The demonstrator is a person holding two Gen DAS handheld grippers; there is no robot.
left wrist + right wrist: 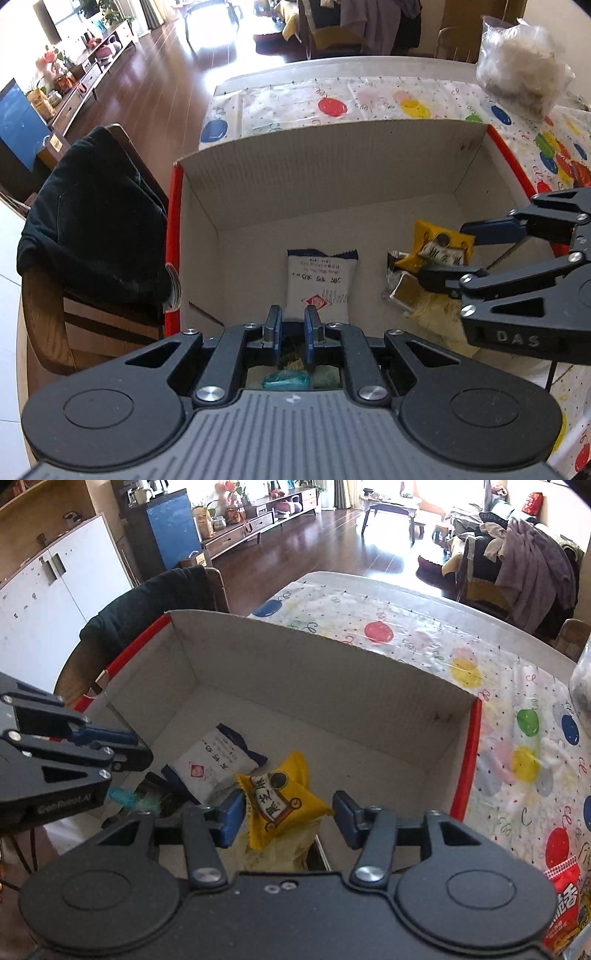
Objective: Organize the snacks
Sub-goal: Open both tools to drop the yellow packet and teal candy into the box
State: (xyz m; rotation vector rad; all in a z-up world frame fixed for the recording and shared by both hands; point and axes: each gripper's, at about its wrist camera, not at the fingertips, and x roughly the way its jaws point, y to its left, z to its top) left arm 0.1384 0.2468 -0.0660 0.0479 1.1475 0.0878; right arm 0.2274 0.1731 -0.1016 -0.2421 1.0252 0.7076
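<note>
An open cardboard box [325, 177] with red outer sides stands on the table; it also shows in the right wrist view [314, 672]. Inside lie a white snack packet [319, 284] [210, 760], a yellow snack packet [439, 247] [280, 797], and other wrappers. My left gripper [293, 325] hovers over the box's near side, its jaws close together with nothing between them. My right gripper [288, 816] is open, its jaws either side of the yellow packet, which lies loose between them. A teal wrapper [286, 380] lies under the left gripper.
A polka-dot tablecloth [424, 635] covers the table. A clear plastic bag [521, 62] sits at the far right corner. A red snack bag [565, 904] lies to the right of the box. A chair draped with a black garment [92, 221] stands left of the table.
</note>
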